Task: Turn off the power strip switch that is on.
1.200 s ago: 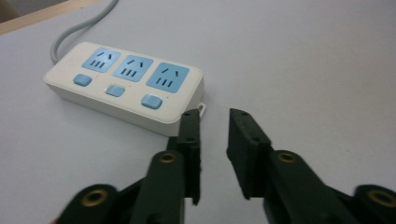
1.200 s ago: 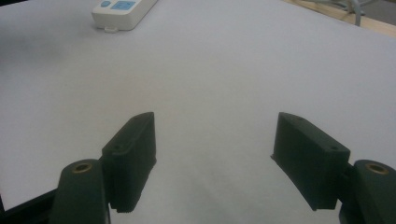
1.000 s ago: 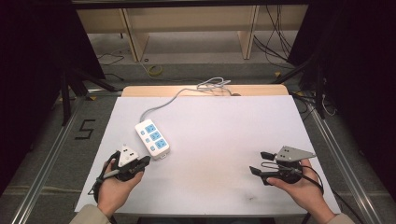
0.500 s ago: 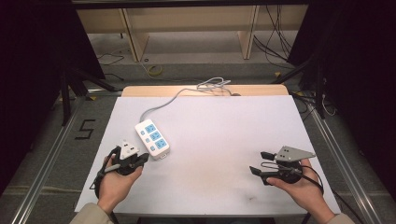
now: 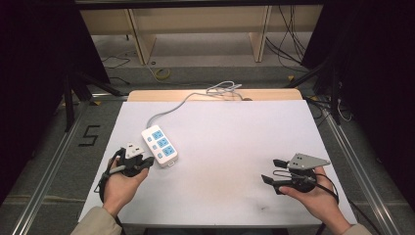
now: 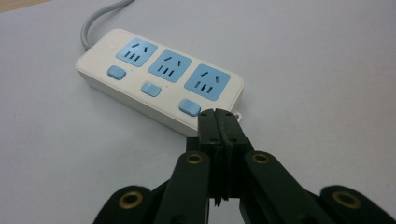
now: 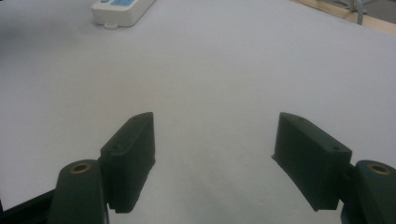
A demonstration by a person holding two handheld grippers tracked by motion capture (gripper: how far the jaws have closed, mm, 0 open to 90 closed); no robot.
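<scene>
So my left tongs [image 6: 218, 122] are pressed together with nothing in them, tips just beside the near end of the power strip [image 6: 159, 79], which sits at 11 o'clock. It's glossy white plastic, rounded, with blue sockets. Right tongs [image 7: 212, 158] spread over the matte white bench [image 5: 235, 147].

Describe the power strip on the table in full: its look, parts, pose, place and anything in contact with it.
The power strip is a white, plastic-looking block with rounded corners, lying flat on the white table sheet at its left side. Its top carries three light-blue sockets, each with a blue switch beside it; nothing is plugged in. A grey cable runs from its far end to the table's back edge. The shut left gripper sits at its near corner; contact cannot be told.
</scene>
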